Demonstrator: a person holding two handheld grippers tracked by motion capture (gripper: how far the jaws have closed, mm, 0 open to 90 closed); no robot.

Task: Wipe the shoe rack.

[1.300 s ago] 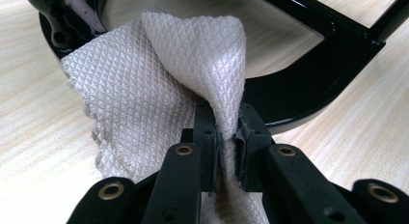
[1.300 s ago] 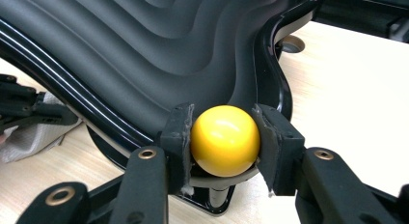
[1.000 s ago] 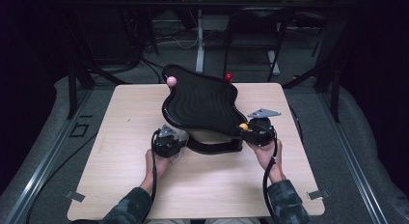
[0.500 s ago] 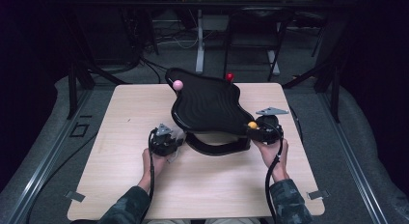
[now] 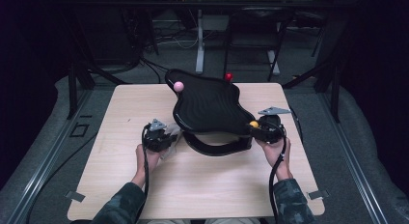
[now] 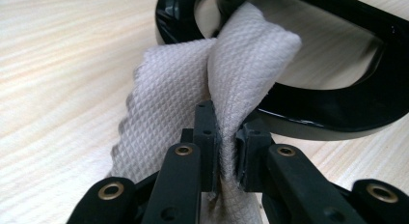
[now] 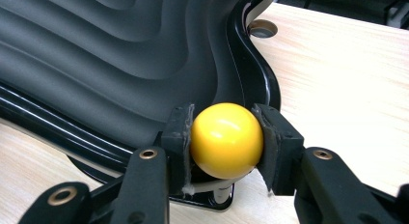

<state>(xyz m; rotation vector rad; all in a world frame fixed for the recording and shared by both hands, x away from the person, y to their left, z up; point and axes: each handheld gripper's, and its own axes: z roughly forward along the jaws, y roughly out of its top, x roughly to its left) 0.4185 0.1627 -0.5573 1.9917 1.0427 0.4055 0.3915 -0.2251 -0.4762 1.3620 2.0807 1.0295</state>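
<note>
On the table (image 5: 120,175), a ridged black tray (image 5: 207,105) holds nothing.

- White textured cloth (image 6: 241,69) is lying bunched and folded against the base ring (image 6: 337,113).
- Yellow knob (image 7: 226,139) is sitting at the ribbed black tray's (image 5: 207,105) near-right corner.

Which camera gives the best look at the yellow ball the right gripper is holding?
The right gripper view: the yellow ball sits large and sharp, pressed between the right gripper jaws against the black wavy board. The high view shows the ball only as a small yellow dot at the board's right corner. The left gripper view shows a white cloth instead.
</note>
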